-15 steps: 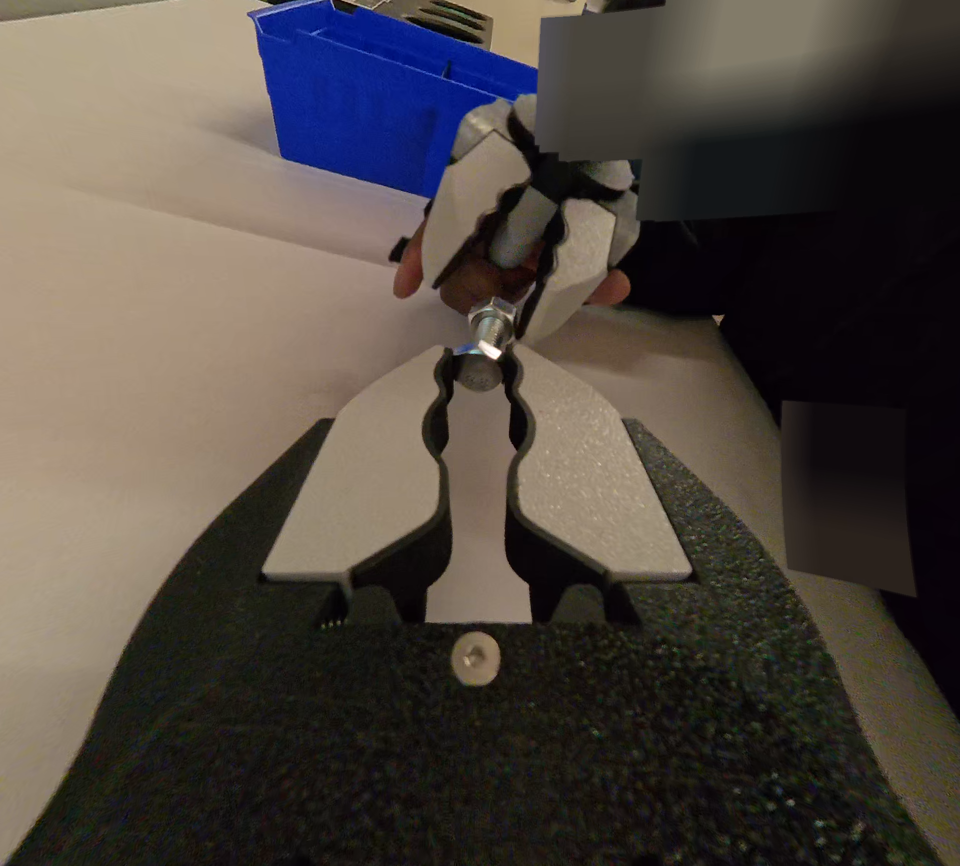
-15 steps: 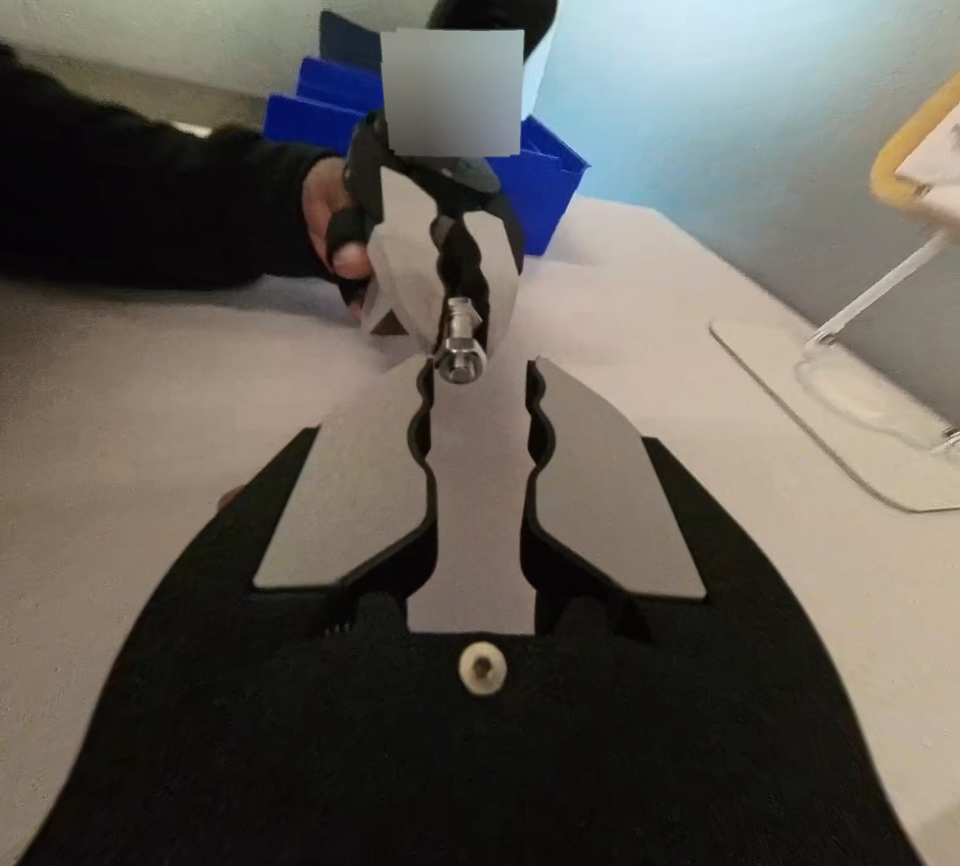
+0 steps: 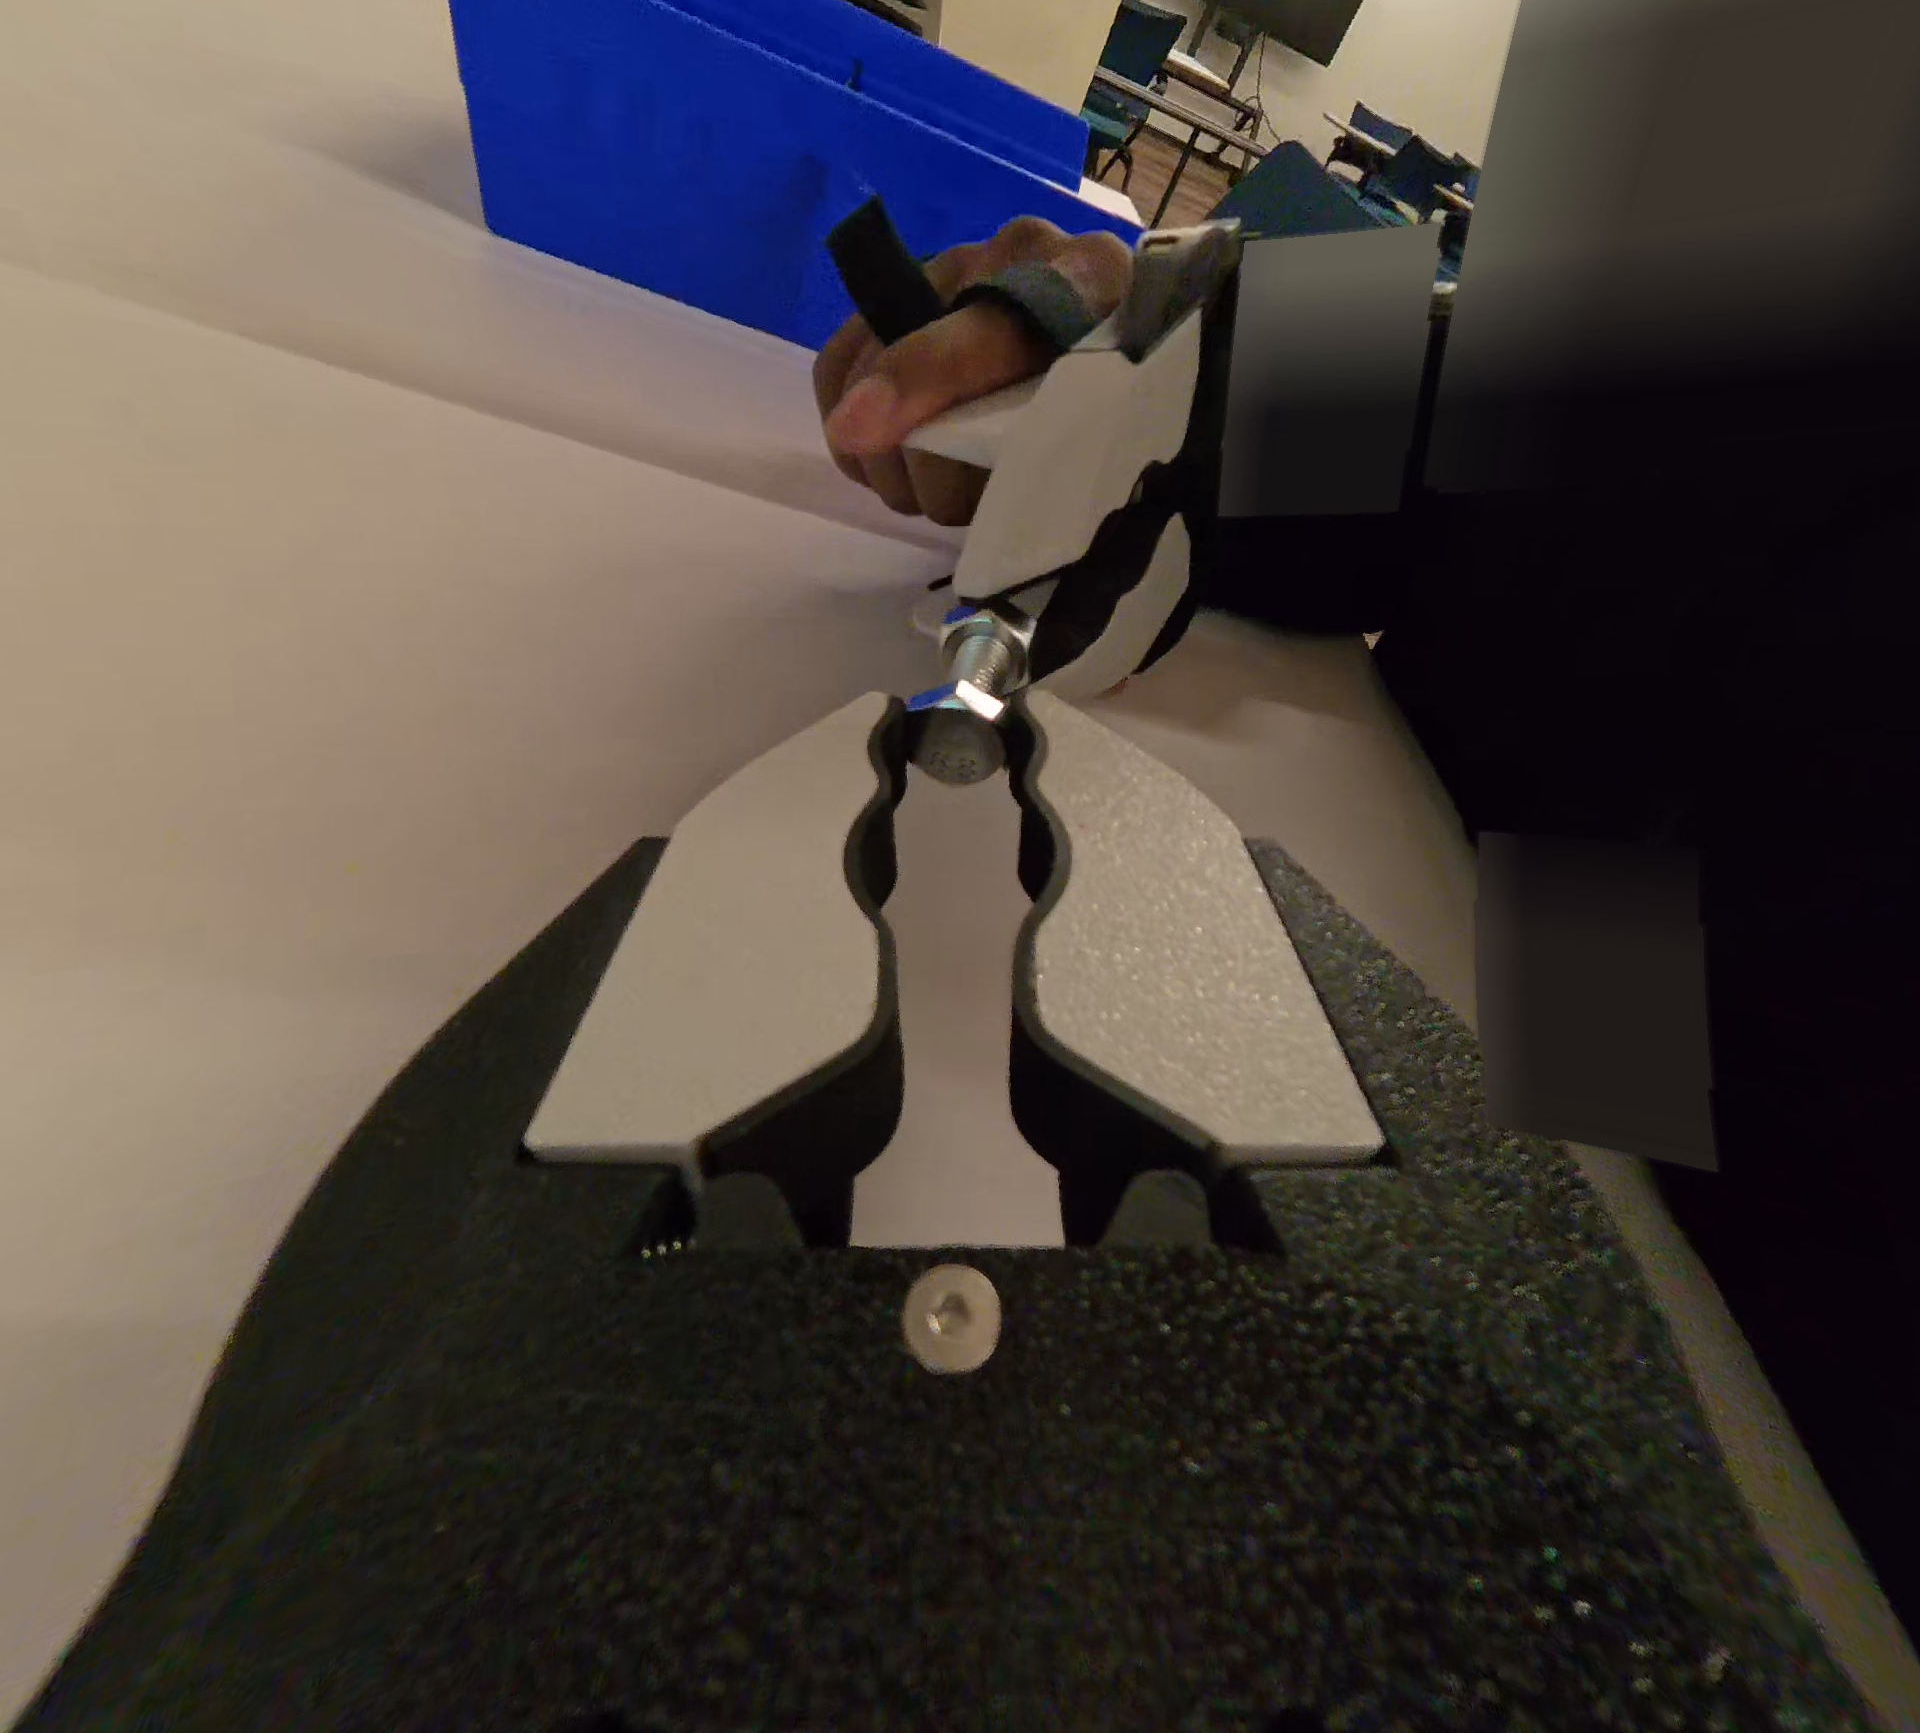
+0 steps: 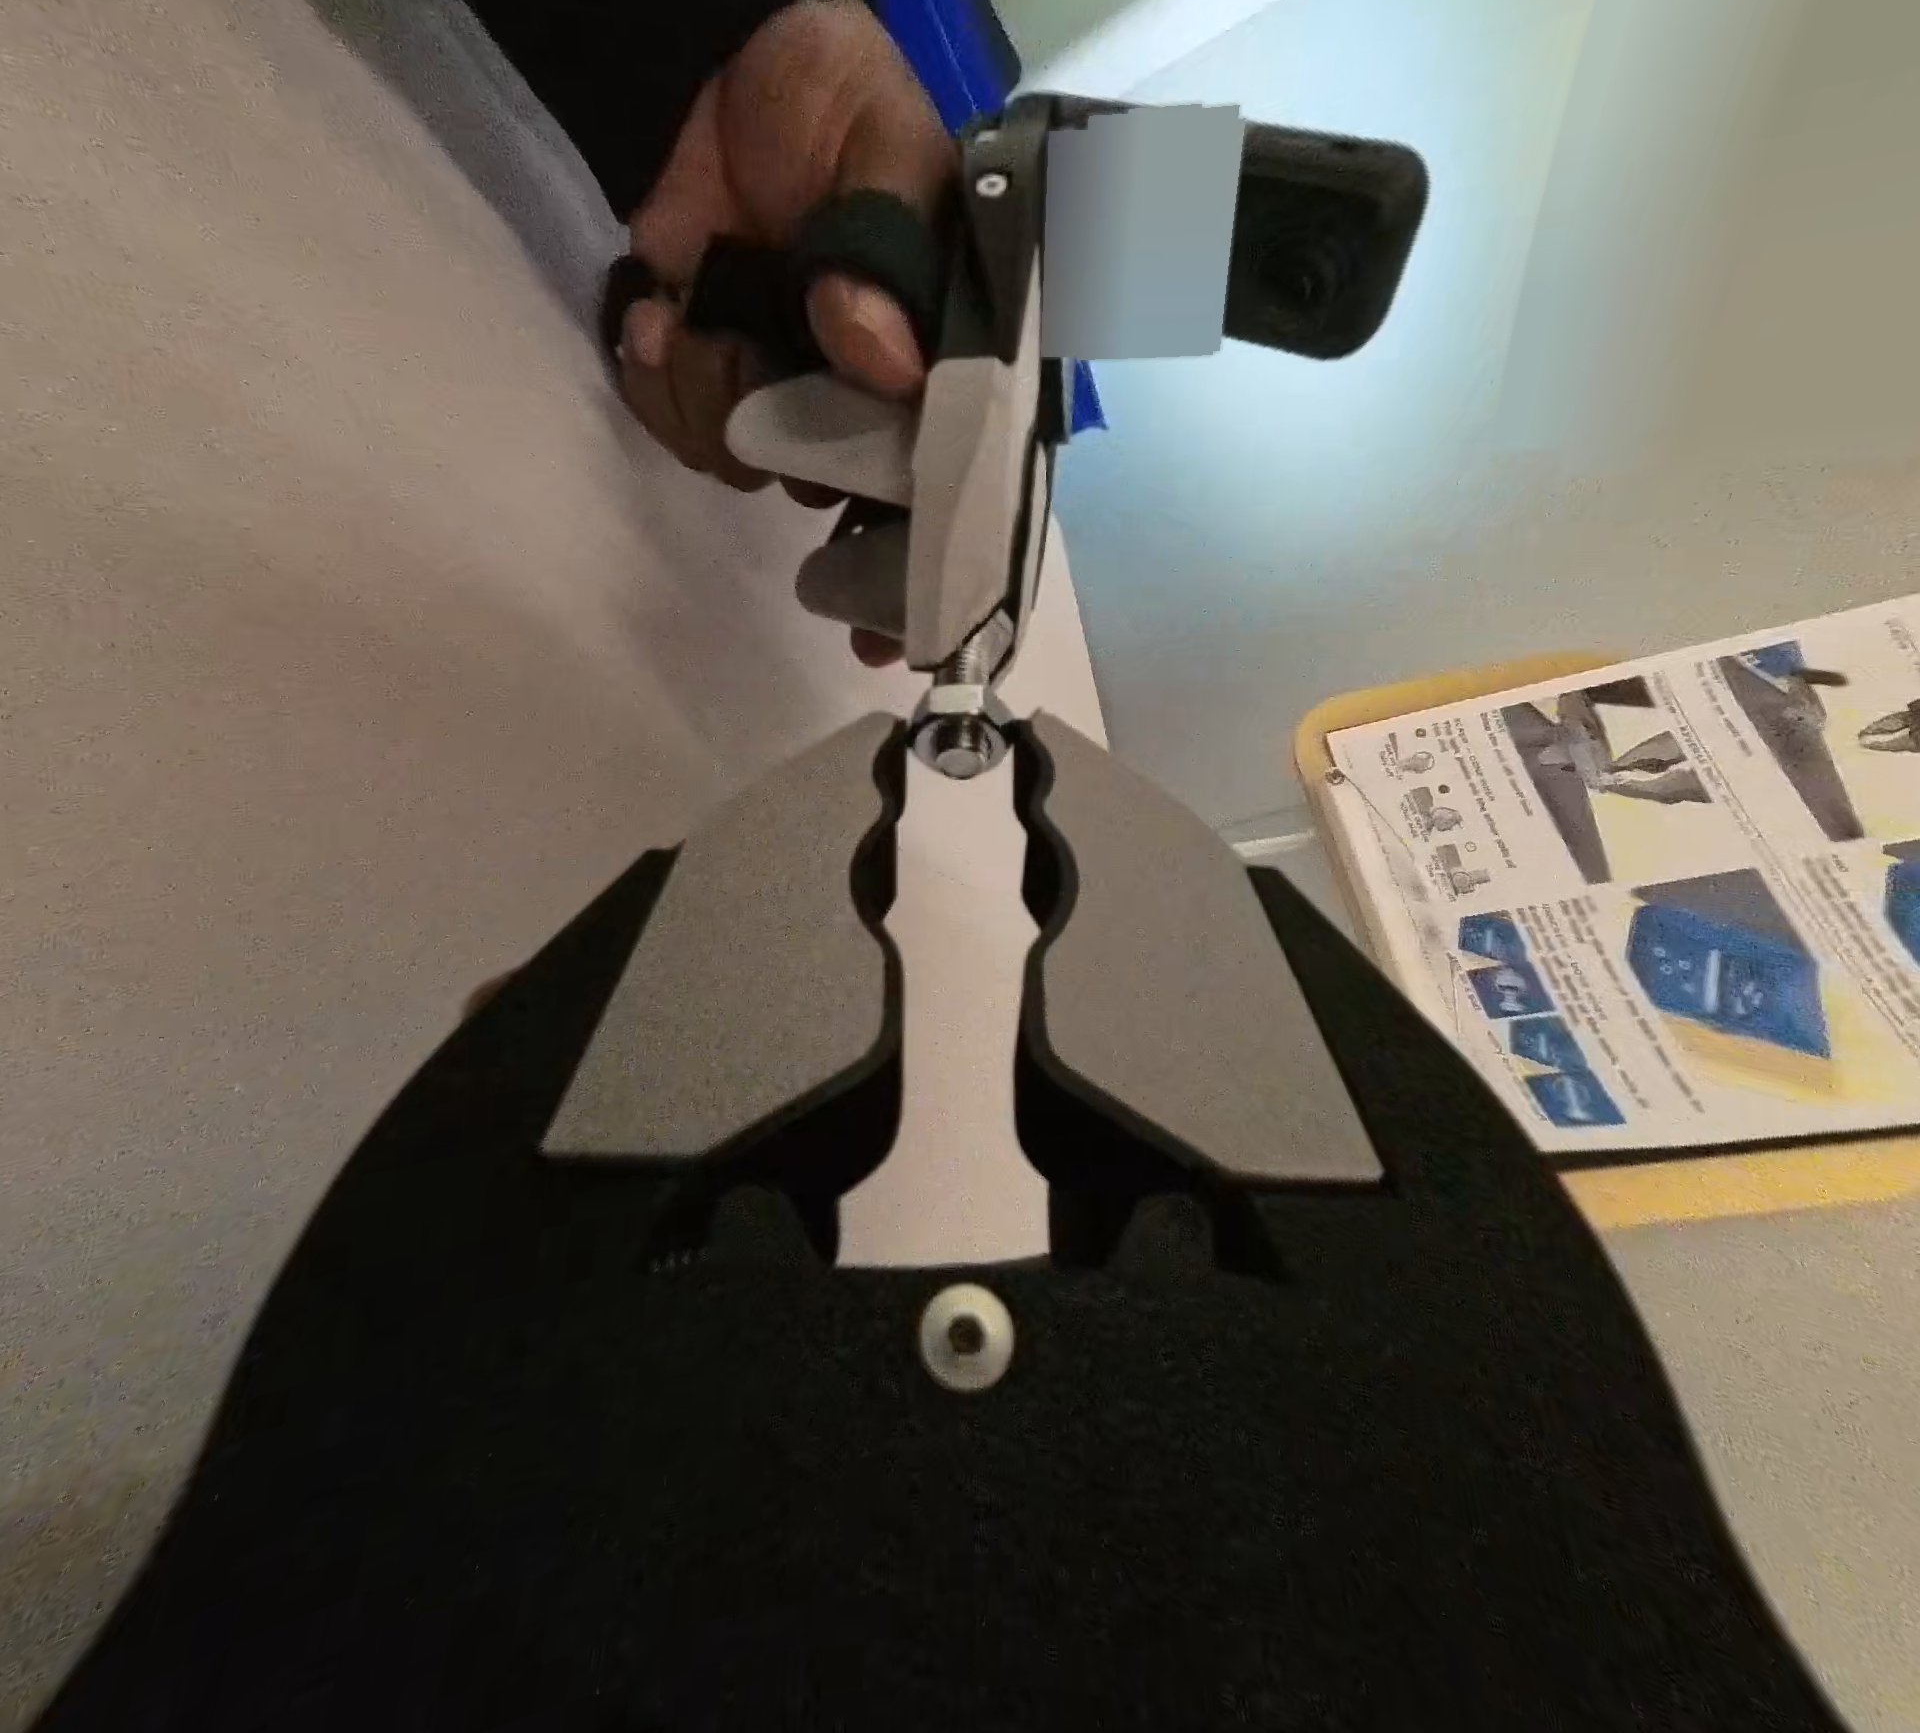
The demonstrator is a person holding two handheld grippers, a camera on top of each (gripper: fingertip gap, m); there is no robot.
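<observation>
Pale desk (image 3: 312,644), blue plastic bin (image 3: 727,156) behind. Left gripper (image 3: 958,753) jaws clamp the silver steel bolt (image 3: 961,758) by its head, steadying it; right gripper (image 4: 961,743) jaws pinch its hex nut (image 4: 958,727).

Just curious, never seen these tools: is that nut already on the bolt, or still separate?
On. The nut sits around the bolt's threaded shaft; the bolt's tip pokes through it in the right wrist view.
</observation>
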